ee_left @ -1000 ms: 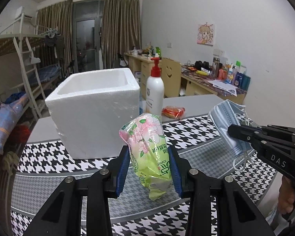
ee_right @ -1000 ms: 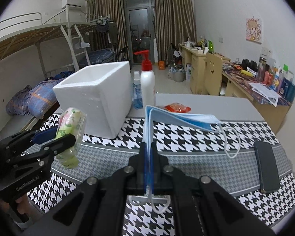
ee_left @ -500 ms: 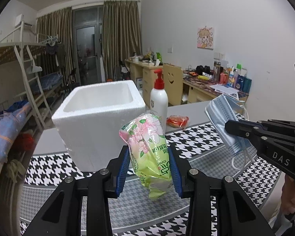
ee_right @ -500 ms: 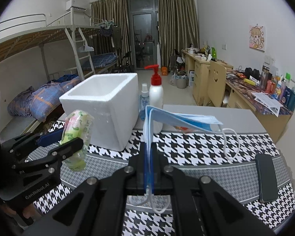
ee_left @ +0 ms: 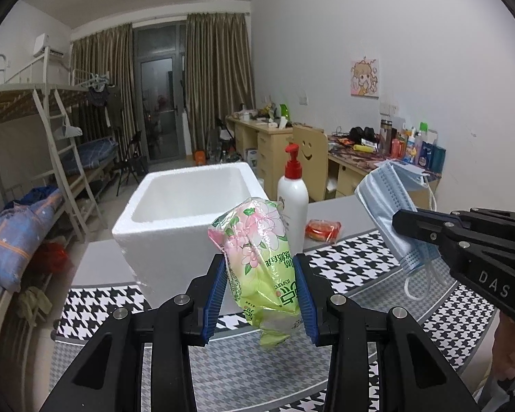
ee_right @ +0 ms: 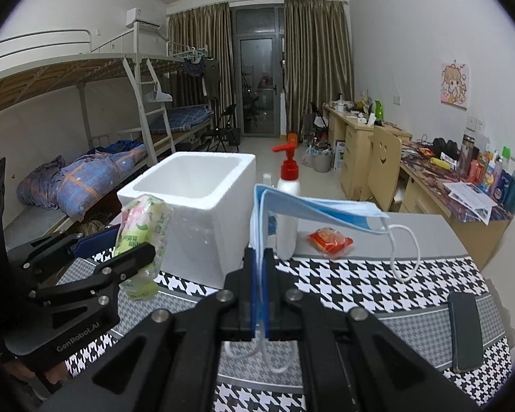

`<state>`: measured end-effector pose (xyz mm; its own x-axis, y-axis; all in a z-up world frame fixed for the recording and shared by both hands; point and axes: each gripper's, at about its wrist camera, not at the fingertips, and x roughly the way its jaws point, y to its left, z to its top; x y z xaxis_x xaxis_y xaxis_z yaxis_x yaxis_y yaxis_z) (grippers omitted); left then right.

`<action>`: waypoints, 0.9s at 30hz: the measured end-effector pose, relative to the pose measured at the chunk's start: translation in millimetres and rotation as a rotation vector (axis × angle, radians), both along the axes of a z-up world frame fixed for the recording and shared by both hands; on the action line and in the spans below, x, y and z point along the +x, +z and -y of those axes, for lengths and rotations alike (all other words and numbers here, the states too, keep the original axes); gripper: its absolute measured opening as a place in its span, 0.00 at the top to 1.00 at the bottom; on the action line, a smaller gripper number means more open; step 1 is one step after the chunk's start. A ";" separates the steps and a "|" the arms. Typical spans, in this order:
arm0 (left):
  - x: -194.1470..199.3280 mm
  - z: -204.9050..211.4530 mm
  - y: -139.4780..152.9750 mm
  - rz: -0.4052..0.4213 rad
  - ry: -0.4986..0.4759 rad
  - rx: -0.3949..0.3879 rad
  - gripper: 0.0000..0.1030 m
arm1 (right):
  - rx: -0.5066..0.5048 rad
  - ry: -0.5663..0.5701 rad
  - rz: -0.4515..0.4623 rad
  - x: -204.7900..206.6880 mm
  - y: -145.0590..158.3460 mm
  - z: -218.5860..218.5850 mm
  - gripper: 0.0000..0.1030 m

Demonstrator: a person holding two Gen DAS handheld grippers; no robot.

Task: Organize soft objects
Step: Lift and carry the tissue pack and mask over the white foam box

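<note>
My left gripper (ee_left: 261, 267) is shut on a green, flower-printed tissue pack (ee_left: 257, 254), held upright above the table; from the right wrist view this tissue pack (ee_right: 144, 226) hangs in front of the box's near left corner. The right gripper (ee_right: 259, 257) is shut on a stack of blue face masks (ee_right: 312, 206), whose ear loops dangle. In the left wrist view the masks (ee_left: 391, 206) hang at the right. An open white foam box (ee_left: 189, 213) stands on the table behind both grippers, and its inside looks bare.
A white pump bottle with a red top (ee_left: 293, 202) stands right of the box, with a small red packet (ee_right: 329, 240) beside it. A dark phone (ee_right: 465, 329) lies near the table's right edge. The houndstooth cloth (ee_right: 360, 274) covers the table (ee_left: 336, 206).
Both grippers have risen with their loads, so the box's opening now shows more from above. Neither grip has changed.
</note>
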<state>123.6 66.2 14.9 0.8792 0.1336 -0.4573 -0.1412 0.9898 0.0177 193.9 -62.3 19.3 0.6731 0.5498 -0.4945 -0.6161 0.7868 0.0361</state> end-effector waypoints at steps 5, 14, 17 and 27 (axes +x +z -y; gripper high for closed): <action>-1.0 -0.4 7.2 0.023 0.003 0.010 0.60 | 0.004 0.008 0.008 -2.0 4.0 -4.9 0.95; 2.0 -7.8 16.1 0.051 0.021 0.002 0.60 | 0.018 0.029 0.031 -4.9 9.0 -13.6 0.95; 3.5 -10.6 19.9 0.066 0.030 0.010 0.60 | 0.017 0.032 0.037 -4.8 11.3 -17.4 0.95; 11.3 -23.2 33.8 0.094 0.068 0.013 0.60 | 0.029 0.041 0.043 4.5 24.5 -30.4 0.95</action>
